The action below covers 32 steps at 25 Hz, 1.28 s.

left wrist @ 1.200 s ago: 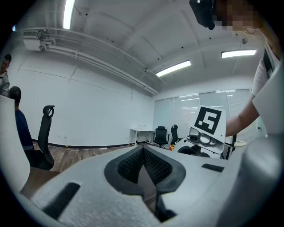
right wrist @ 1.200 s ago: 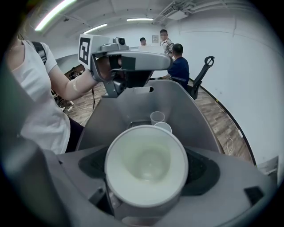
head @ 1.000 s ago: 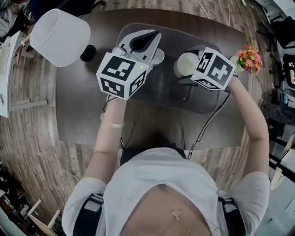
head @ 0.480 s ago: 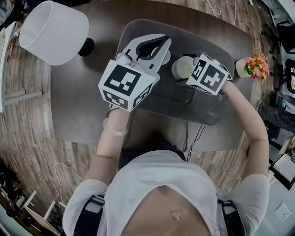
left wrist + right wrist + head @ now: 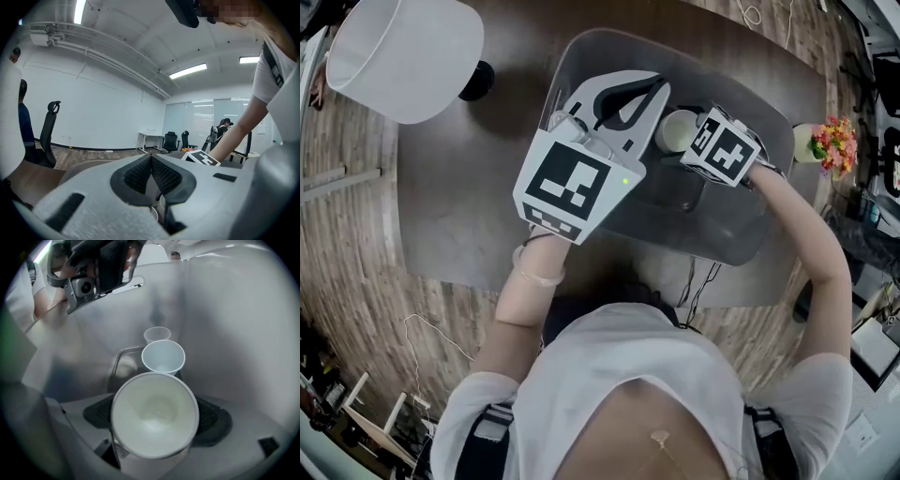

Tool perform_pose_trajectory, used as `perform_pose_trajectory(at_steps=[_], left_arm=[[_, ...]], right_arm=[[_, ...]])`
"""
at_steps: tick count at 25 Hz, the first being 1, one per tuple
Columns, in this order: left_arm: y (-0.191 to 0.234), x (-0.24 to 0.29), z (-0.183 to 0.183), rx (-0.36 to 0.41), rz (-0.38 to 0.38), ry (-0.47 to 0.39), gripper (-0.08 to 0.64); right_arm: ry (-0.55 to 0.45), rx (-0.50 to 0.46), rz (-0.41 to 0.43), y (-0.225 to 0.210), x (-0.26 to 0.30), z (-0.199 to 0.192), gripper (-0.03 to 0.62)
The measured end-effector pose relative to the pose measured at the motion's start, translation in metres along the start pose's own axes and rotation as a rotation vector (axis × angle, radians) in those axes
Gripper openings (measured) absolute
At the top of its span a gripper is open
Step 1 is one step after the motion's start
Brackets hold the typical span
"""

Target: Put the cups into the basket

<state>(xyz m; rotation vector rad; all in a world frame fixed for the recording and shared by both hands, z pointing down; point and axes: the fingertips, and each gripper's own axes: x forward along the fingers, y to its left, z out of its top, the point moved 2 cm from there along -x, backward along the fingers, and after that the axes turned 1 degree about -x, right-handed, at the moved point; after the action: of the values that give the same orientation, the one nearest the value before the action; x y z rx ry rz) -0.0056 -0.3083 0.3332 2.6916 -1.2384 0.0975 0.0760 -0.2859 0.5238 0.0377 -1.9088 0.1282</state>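
Observation:
A translucent grey basket (image 5: 741, 236) stands on the dark table (image 5: 450, 206). My right gripper (image 5: 682, 139) reaches down inside it, shut on a white paper cup (image 5: 677, 129). In the right gripper view that cup (image 5: 154, 416) sits between the jaws, mouth toward the camera. Beyond it two more cups (image 5: 163, 357) (image 5: 157, 333) stand on the basket floor. My left gripper (image 5: 652, 86) hangs high over the basket's left half. Its jaws meet at the tips (image 5: 151, 157) with nothing between them.
A white lamp shade (image 5: 403, 56) on a black base stands at the table's far left. A small pot of flowers (image 5: 832, 145) sits at the right edge. The basket's walls (image 5: 234, 310) close in around my right gripper.
My left gripper has risen toward the head camera and drifted right. My right gripper has carried its cup further into the basket.

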Motion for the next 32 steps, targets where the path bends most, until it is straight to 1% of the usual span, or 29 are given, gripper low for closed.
perform_pose_trajectory(at_steps=[7,12,22,32], left_arm=[[0.0,0.0,-0.003,-0.001,-0.014,0.011,0.009],[-0.002,0.001,-0.002,-0.002,-0.016,0.012,0.009],[-0.002,0.001,-0.006,0.006,-0.028,0.016,0.009],[-0.003,0.001,-0.005,0.008,-0.025,0.017,0.009]], right_arm=[[0.006,0.011,-0.023,-0.007,0.016,0.0,0.446],[0.0,0.012,-0.007,-0.005,0.022,0.0,0.446],[0.005,0.043,0.007,-0.006,0.03,-0.003,0.448],[0.031,0.025,0.019,-0.002,0.029,-0.005,0.448]])
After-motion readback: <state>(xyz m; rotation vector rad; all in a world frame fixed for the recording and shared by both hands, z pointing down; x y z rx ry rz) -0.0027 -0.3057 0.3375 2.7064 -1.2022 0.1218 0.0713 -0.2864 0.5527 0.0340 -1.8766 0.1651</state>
